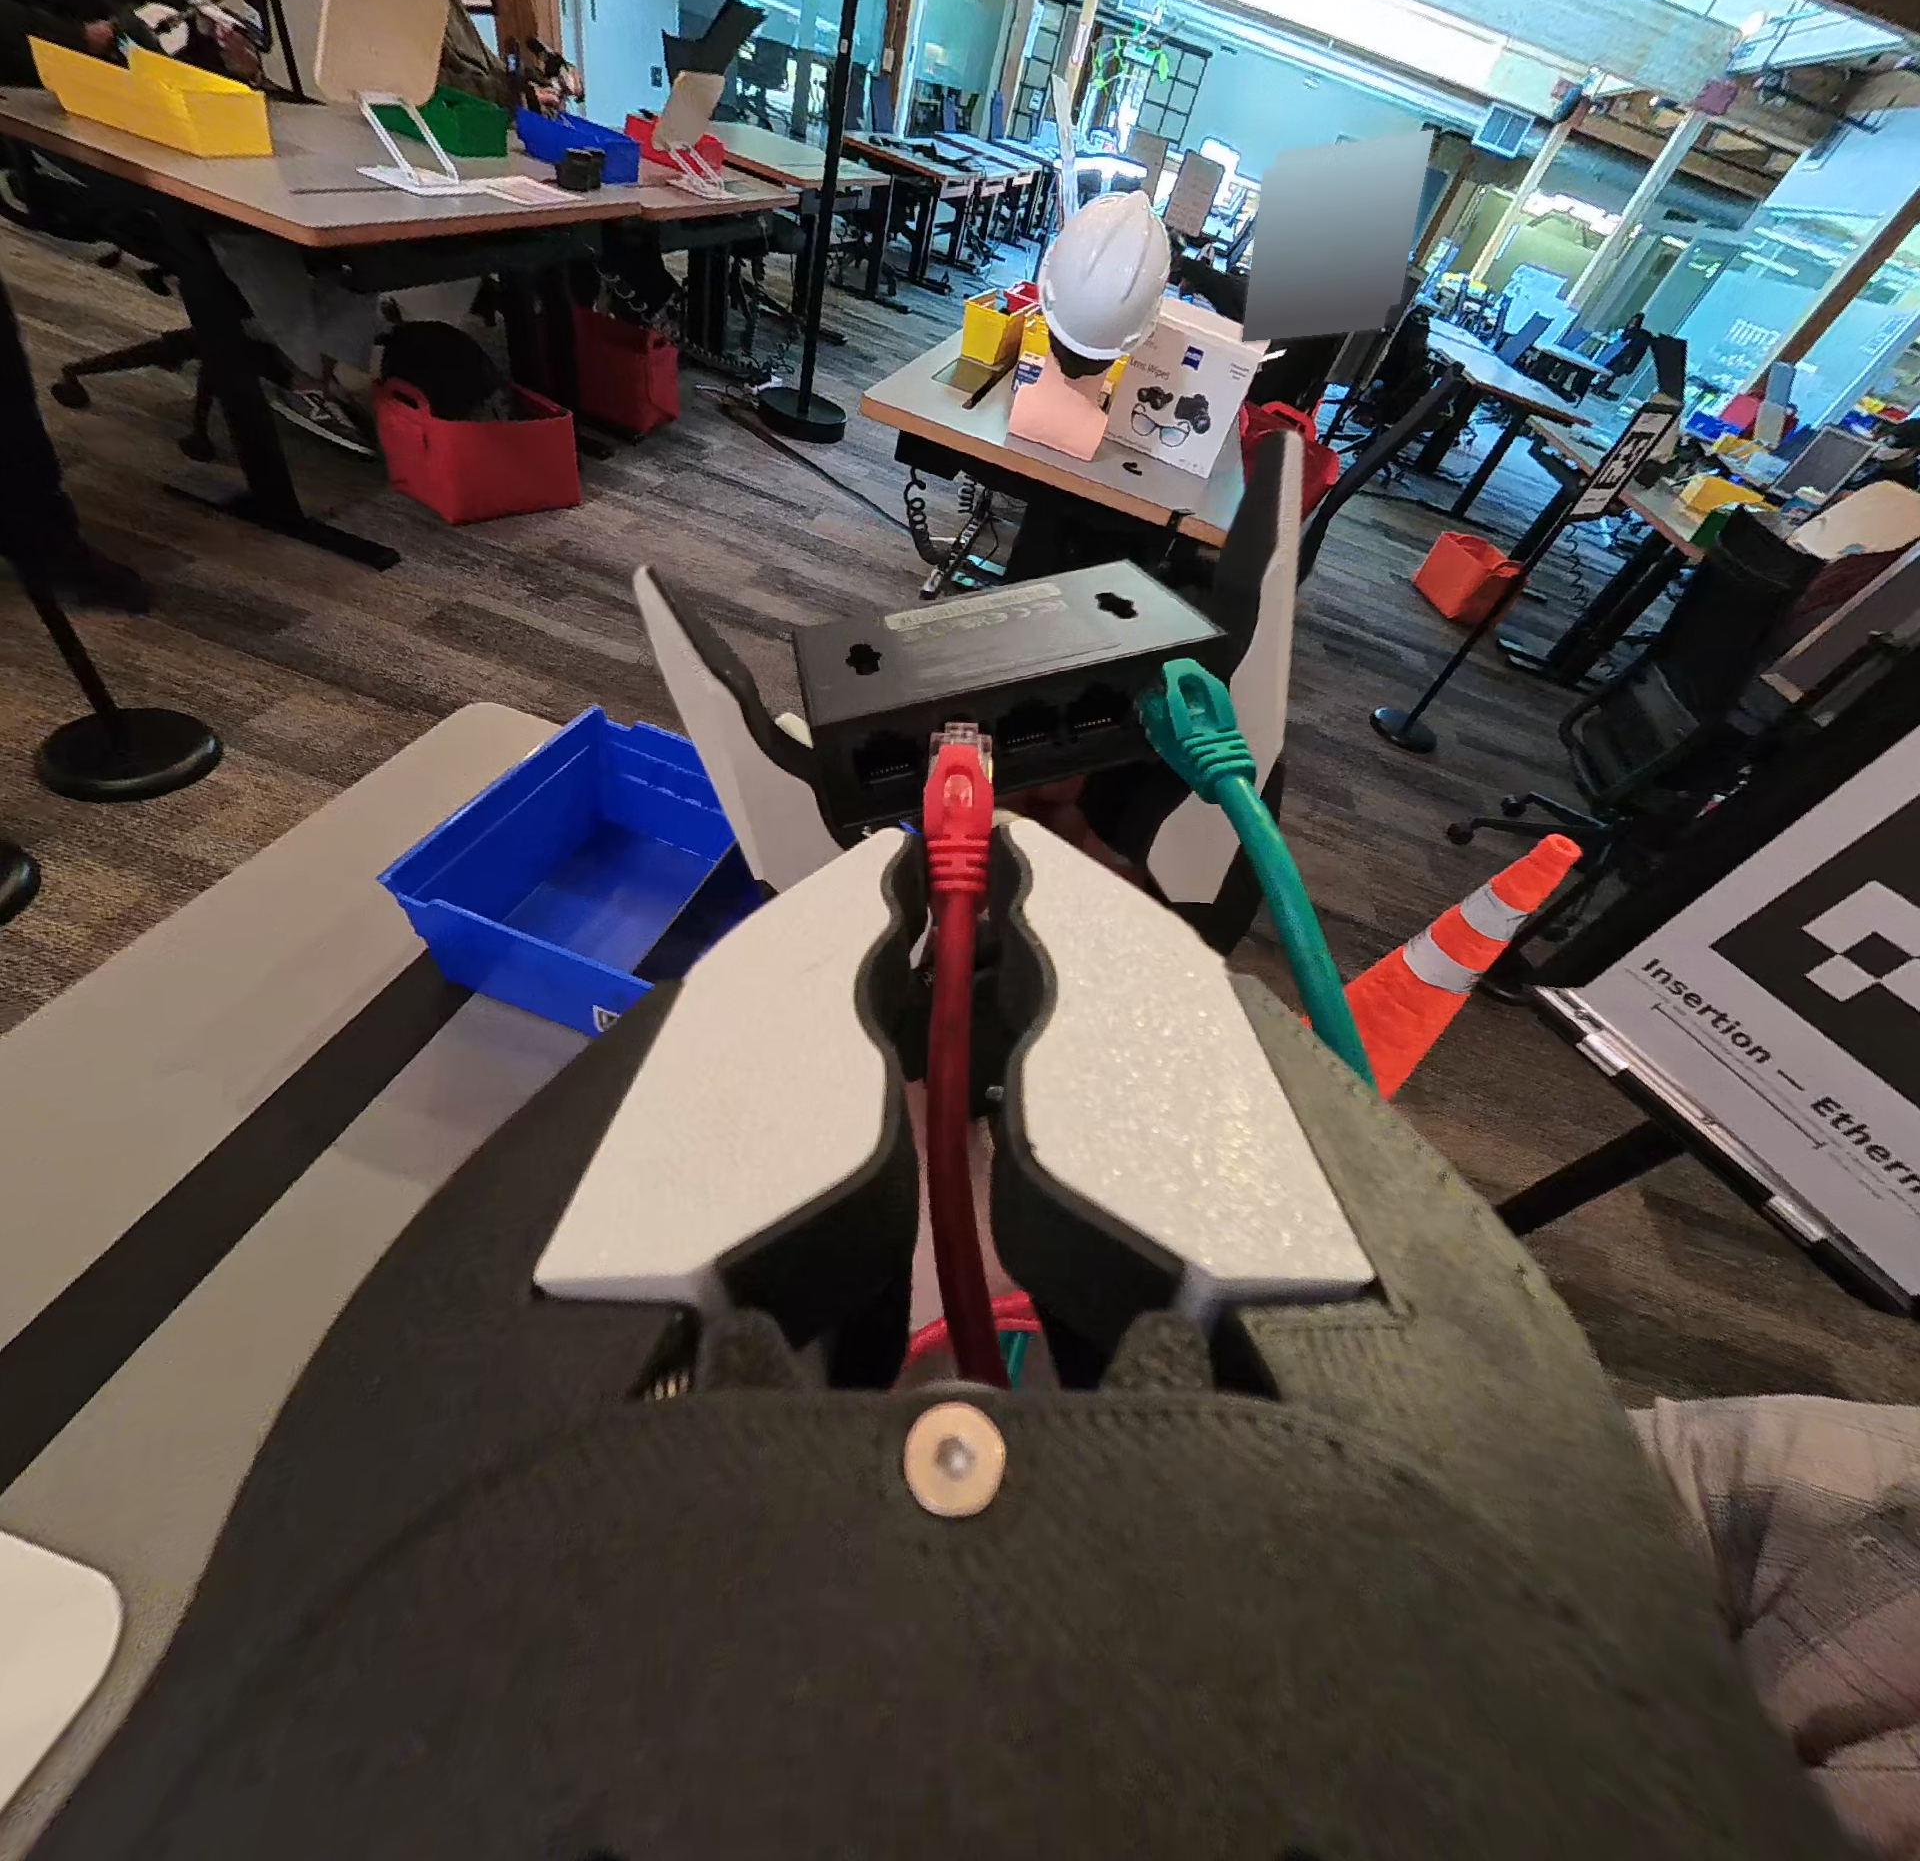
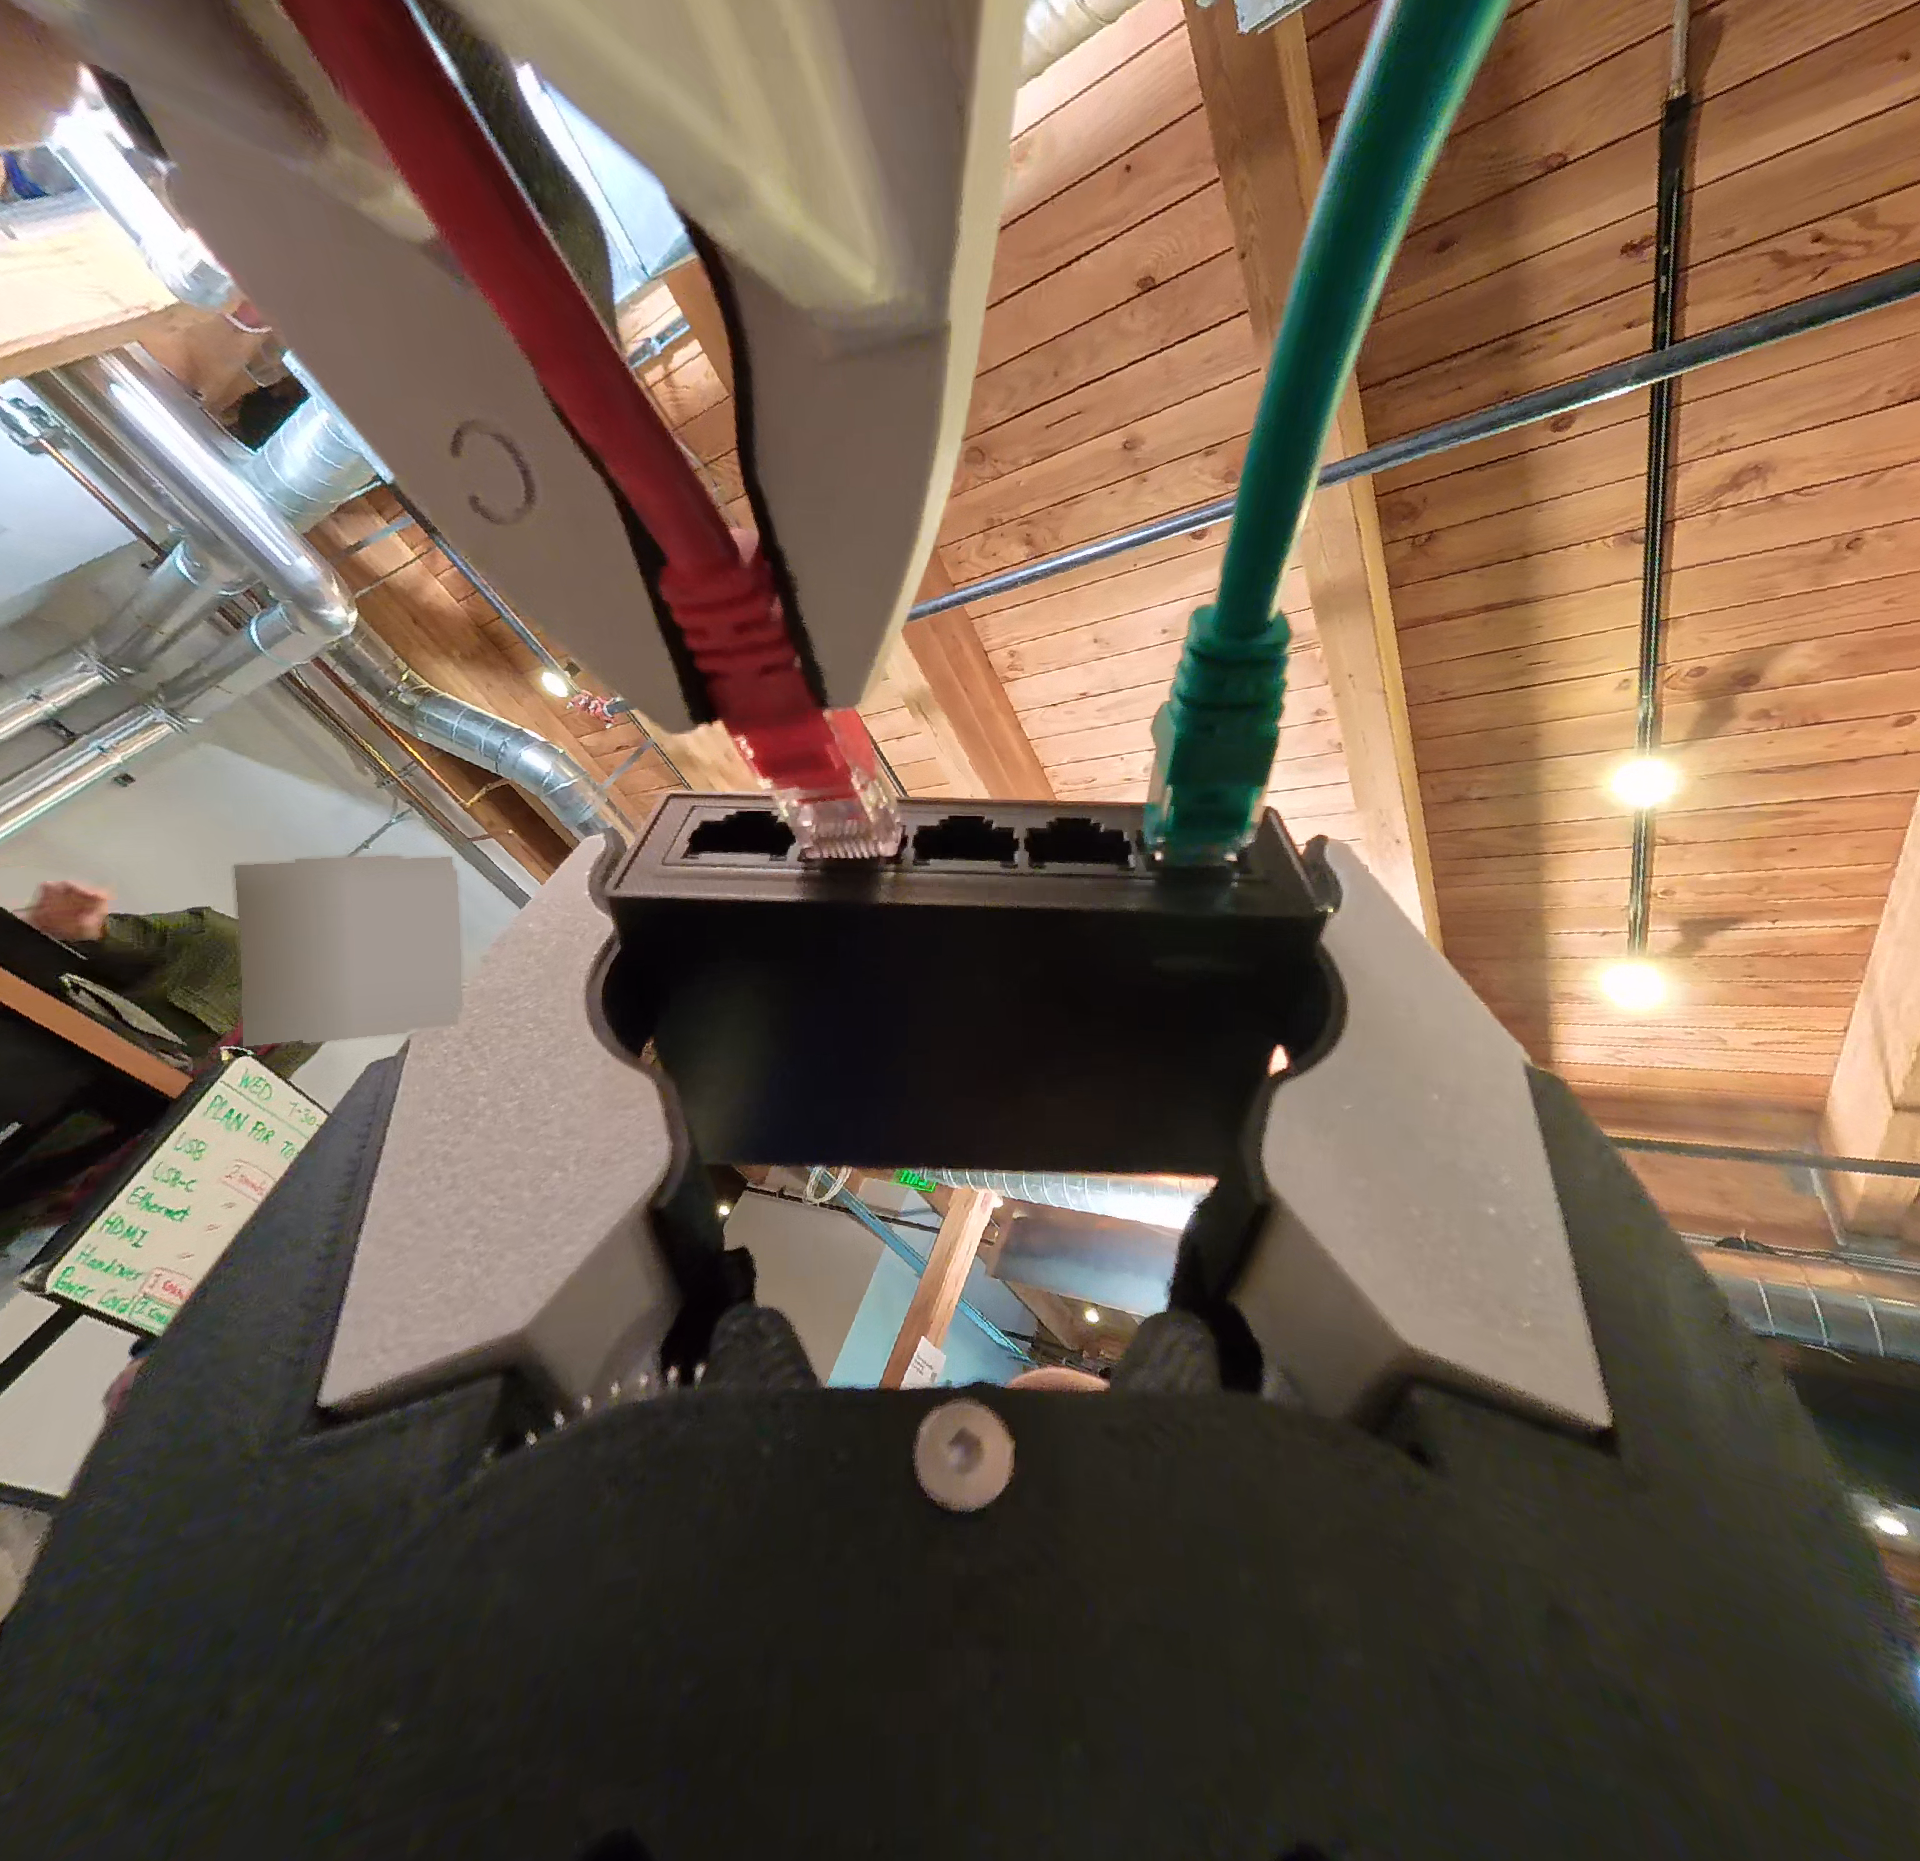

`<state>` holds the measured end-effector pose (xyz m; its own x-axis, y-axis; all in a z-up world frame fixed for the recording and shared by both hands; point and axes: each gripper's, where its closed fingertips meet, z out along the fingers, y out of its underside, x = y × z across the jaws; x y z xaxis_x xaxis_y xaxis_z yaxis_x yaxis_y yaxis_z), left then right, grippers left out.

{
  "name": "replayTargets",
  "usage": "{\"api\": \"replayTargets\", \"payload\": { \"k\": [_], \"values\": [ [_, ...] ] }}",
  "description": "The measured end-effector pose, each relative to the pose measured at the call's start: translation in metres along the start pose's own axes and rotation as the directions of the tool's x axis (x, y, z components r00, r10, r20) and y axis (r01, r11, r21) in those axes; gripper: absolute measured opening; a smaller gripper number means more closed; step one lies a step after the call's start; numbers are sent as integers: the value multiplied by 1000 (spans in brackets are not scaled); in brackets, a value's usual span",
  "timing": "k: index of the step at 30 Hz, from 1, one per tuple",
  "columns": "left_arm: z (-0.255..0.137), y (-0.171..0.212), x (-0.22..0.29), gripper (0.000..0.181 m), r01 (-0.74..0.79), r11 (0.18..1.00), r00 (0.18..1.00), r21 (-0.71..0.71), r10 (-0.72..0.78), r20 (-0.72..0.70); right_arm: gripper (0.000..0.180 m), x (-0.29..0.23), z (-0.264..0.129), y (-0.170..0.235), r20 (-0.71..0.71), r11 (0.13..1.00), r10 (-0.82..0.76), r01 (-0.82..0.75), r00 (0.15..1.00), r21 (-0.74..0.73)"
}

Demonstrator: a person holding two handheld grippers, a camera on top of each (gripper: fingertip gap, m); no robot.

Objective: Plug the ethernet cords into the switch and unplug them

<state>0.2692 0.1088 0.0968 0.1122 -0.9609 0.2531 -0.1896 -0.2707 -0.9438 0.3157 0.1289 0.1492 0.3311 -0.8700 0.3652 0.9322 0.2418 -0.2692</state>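
Open office floor fills the left wrist view. The red cord [image 1: 954,980] is pinched between the left gripper's [image 1: 956,855] fingers, its plug [image 1: 961,746] straight ahead at the switch [image 1: 997,668], long axis along the fingers.

Wooden ceiling backs the right wrist view. The switch [image 2: 966,970] is clamped in the right gripper [image 2: 966,876]; the plug tip [image 2: 847,824] is seen at the second port's mouth, slightly tilted; the green cord [image 2: 1216,731] sits in the far port.

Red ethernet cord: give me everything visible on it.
The red ethernet cord is a glossy round cable ending in a ribbed red boot and a clear plastic plug. The left gripper is clamped on it just behind the boot. The plug tip sits at the second port of the black switch, apparently not fully seated. The cable trails back between the fingers.
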Motion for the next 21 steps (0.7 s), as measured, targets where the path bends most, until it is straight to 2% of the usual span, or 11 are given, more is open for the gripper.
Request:
{"api": "replayTargets", "payload": {
  "k": [21],
  "values": [
    [-11,-3,-5,11,20,1000,1000,1,-20,21,122,-8,3,-12,19,1000,-17,17,1000,17]
  ]
}}
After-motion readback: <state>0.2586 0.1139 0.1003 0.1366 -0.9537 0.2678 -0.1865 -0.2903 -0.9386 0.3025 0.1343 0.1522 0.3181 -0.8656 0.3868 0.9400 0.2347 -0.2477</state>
